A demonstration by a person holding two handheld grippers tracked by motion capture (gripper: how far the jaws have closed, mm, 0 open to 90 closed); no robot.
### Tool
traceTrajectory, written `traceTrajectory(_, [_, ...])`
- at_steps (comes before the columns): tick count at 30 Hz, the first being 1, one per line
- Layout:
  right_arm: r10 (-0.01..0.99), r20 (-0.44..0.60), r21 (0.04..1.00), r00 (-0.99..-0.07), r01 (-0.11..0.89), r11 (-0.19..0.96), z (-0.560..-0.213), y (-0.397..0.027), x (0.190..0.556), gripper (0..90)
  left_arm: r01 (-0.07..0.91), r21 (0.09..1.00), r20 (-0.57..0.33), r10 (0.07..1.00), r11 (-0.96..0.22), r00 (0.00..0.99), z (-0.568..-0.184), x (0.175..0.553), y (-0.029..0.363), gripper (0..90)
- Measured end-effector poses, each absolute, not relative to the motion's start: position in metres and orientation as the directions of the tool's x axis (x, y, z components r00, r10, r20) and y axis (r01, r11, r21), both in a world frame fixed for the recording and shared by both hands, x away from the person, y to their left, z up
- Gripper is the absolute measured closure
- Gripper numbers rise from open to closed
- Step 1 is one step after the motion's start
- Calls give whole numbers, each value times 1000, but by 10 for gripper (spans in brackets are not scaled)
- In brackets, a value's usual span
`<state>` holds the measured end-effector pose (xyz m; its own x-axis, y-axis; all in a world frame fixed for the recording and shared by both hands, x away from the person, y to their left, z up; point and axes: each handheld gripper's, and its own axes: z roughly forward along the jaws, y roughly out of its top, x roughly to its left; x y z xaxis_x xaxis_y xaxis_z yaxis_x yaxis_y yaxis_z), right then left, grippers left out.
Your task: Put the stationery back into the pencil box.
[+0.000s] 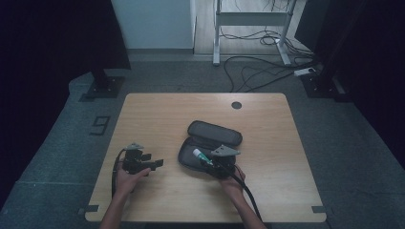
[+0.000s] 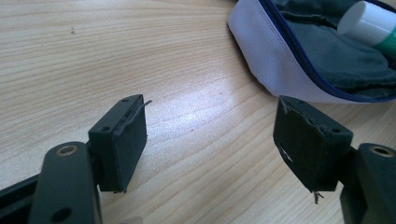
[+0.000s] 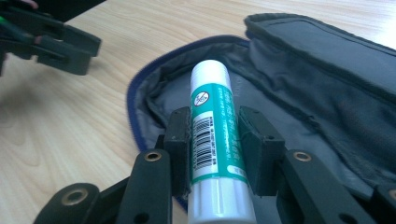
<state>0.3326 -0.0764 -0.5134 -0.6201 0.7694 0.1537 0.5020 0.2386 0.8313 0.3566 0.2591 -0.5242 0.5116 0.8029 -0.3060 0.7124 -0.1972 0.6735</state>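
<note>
While the left hand (image 1: 125,180) rests low on the wooden surface (image 1: 157,114), its left gripper (image 1: 154,163) points level toward the pencil case (image 1: 191,155), jaws wide apart on nothing. To the right, the right gripper (image 3: 215,135), reaching forward and tilted down, clamps a glue stick (image 3: 214,130) over the open case's interior.

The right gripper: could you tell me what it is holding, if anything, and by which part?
The right gripper holds a glue stick by the middle of its green labelled barrel, over the open pouch.
</note>
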Motion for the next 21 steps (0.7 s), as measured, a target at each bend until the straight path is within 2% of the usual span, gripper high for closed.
traceTrajectory(10, [796,130,828,-591,506,240,-515,-84,346,650,718,664,-296,810,-207,507,-528,348,259,261])
traceTrajectory(21, [816,61,799,-574,518,305,-526,-81,357,648,725,659,-299,815,-200,496,-530,340,263,261])
